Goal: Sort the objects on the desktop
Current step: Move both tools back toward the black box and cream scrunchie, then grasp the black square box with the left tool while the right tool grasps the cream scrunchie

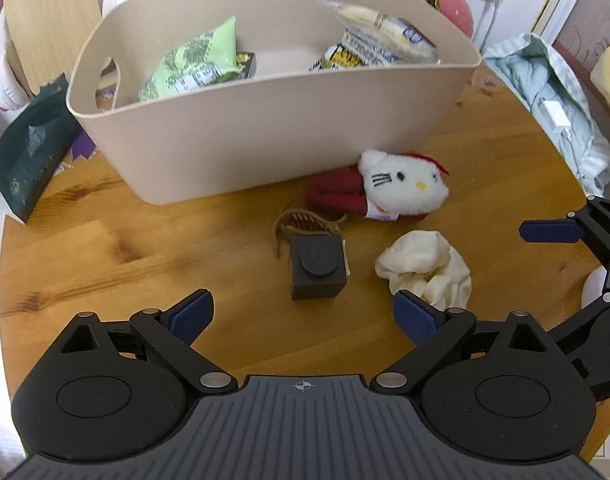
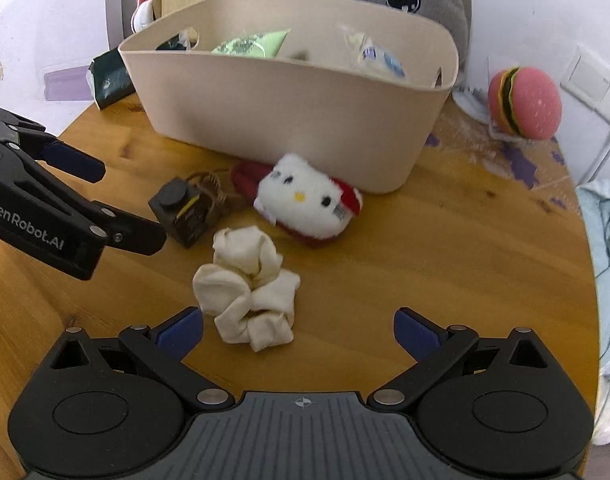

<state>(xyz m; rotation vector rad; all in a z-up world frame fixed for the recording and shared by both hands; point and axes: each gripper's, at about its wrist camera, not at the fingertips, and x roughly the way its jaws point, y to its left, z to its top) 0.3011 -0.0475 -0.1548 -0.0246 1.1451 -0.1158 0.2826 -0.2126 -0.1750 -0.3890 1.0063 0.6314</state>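
Both tools are released and empty. The left tool (image 1: 303, 314) hangs low over the worktop (image 1: 125, 240), jaws spread wide, in line with the small dark box (image 1: 317, 267). The right tool (image 2: 299, 330) is likewise spread, with the cream cloth bundle (image 2: 249, 288) lying just ahead of its left finger.

Items not yet sorted lie in a tight group in front of the beige basket (image 1: 265, 132): the dark box, a brown hair claw (image 1: 301, 222) touching the box's far side, a white cat plush (image 1: 389, 190) against the basket wall, and the cloth bundle. Snack packets already sit inside the basket.

Risks noted:
- The claw touches the box; closing on the box may drag or flick the claw
- The cloth is soft and loose; a shallow pinch may catch one fold only and let it unravel
- The two tools stand near each other; simultaneous reaches into this cluster may collide
- The plush may be nudged
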